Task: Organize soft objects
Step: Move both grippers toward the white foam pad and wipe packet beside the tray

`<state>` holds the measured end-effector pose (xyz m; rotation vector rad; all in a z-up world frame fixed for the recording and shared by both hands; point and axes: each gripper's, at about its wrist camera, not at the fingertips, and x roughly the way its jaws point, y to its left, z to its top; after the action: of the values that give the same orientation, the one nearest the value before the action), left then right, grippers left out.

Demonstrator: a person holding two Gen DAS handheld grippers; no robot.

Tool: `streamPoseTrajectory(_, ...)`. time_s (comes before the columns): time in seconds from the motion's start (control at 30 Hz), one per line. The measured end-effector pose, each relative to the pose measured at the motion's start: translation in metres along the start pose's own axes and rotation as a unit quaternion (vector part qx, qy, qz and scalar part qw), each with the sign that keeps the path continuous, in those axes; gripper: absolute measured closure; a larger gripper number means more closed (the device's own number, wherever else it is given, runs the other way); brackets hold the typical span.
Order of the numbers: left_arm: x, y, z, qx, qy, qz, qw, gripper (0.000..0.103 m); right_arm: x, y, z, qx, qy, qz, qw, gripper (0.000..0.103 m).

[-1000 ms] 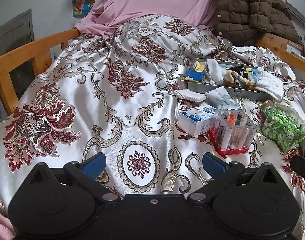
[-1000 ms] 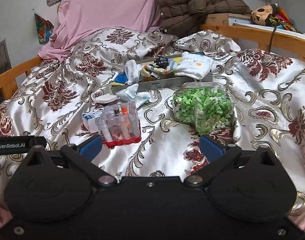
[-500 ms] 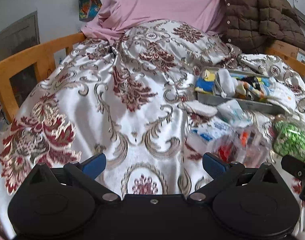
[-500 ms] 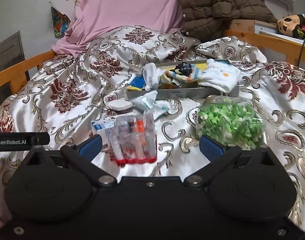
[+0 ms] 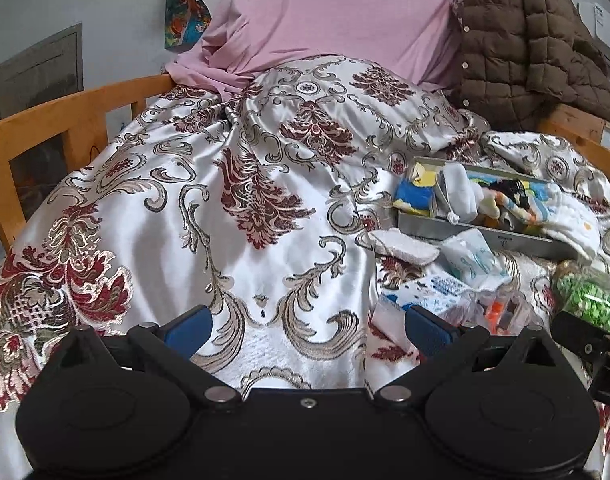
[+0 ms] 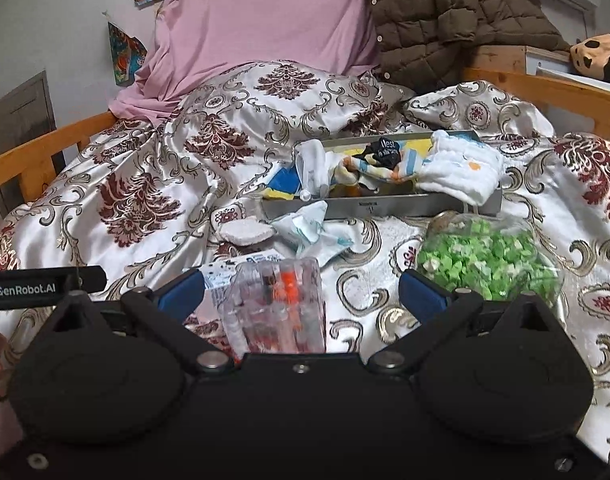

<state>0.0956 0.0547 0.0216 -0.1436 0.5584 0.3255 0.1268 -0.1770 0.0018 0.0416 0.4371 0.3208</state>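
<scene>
both tongs (image 5: 307, 330) (image 6: 301, 296) gape wide, empty; gray tray (image 6: 385, 204) apparently holds socks.

My left gripper (image 5: 307, 330) hangs with blue fingers spread above the patterned satin bedspread (image 5: 225, 216). Far right, a grey tray (image 5: 477, 232) brims with small cloths; a white pad (image 5: 403, 243) lies just beside it, and nearer, blurred, what may be a clear case (image 5: 501, 308).

Brown quilted jacket (image 6: 449, 12), pink sheet (image 5: 337, 12), jar of green stars (image 6: 489, 256), wooden bed rail (image 5: 69, 120)
</scene>
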Motion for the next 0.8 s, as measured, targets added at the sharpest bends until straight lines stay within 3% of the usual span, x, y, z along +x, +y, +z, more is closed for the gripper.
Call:
streamPoseTrajectory(0.57, 0.038, -0.016, 0.014, 0.007, -0.049, -0.006, 0.9988, 0.001, 0.05, 0.0, 0.004, -0.018, 0.005, -0.027, 0.999, 0.001)
streamPoseTrajectory(0.8, 0.055, -0.021, 0.017, 0.012, -0.05, -0.004, 0.9987, 0.001, 0.063, -0.001, 0.006, -0.015, 0.008, -0.028, 0.999, 0.001)
